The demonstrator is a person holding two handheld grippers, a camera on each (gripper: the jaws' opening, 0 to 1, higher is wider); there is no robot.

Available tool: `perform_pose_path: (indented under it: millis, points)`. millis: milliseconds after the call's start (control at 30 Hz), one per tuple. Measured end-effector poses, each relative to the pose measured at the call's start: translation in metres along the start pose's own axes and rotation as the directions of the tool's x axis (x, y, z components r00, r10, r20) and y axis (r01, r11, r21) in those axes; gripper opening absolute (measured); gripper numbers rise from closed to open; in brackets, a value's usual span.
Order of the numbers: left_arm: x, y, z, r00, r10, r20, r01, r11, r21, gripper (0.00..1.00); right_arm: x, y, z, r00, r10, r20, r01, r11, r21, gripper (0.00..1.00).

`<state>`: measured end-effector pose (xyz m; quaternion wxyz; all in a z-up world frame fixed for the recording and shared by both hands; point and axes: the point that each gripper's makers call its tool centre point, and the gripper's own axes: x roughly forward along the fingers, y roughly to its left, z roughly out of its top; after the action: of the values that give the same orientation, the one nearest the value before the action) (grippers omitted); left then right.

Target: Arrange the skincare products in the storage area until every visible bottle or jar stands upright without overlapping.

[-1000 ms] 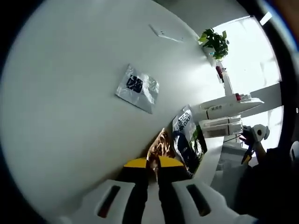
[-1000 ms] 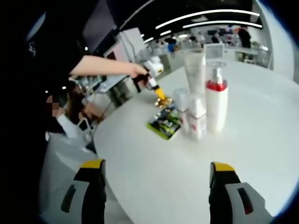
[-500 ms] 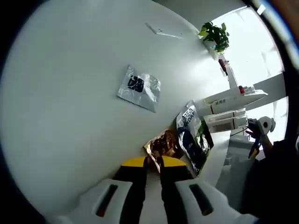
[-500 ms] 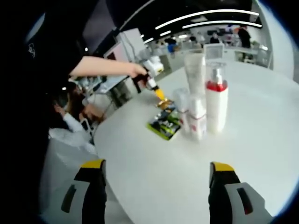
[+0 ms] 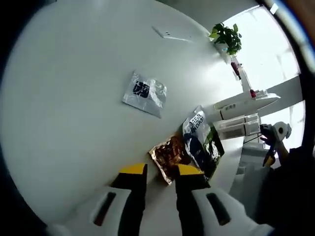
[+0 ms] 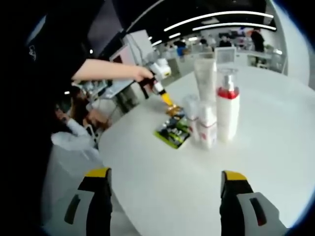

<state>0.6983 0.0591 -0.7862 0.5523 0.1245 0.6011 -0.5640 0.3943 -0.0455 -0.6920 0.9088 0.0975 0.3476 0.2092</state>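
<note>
- White round table (image 5: 64, 98) takes up most of the left gripper view, with a clear plastic sachet (image 5: 144, 93) lying flat on it out in the open.
- Left gripper (image 5: 160, 172) has its yellow-tipped jaws a bit apart with nothing pinched; the gold foil sachet (image 5: 169, 155) lies flat on the table just past the tips.
- Right next to that is a dark green packet (image 5: 201, 147), its edge touching or slightly overlapping the gold one.
- Further right the bottles (image 5: 241, 110) stand bunched near the table edge, a potted plant (image 5: 226, 42) beyond them.
- Over in the right gripper view, the right gripper (image 6: 165, 184) hangs wide open and empty above bare table.
- Ahead of it, a pump bottle with a red collar (image 6: 228, 110), a tall tube (image 6: 204, 78) and two smaller bottles (image 6: 200, 125) stand upright, packed close.
</note>
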Motion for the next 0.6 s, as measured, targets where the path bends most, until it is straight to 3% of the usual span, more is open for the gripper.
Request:
perform_pose_path:
  millis: [100, 233, 400, 600]
  points:
    - [-0.001, 0.000, -0.002, 0.999, 0.041, 0.004, -0.041, 0.998, 0.046, 0.32, -0.002, -0.003, 0.000, 1.000, -0.024, -0.002, 0.024, 1.000, -0.017, 0.96]
    - [-0.003, -0.008, -0.007, 0.999, 0.049, 0.013, -0.049, 0.997, 0.051, 0.41, -0.005, -0.004, 0.004, 0.999, -0.030, 0.013, 0.031, 0.999, -0.022, 0.97]
    - [-0.012, -0.004, -0.013, 0.997, 0.068, 0.026, -0.070, 0.995, 0.070, 0.53, -0.008, -0.004, 0.007, 0.999, -0.041, 0.015, 0.042, 0.998, -0.043, 0.99]
    - [-0.025, -0.028, -0.029, 0.993, 0.096, 0.063, -0.101, 0.992, 0.079, 0.65, -0.016, -0.004, 0.012, 0.998, -0.056, 0.037, 0.058, 0.997, -0.050, 0.99]
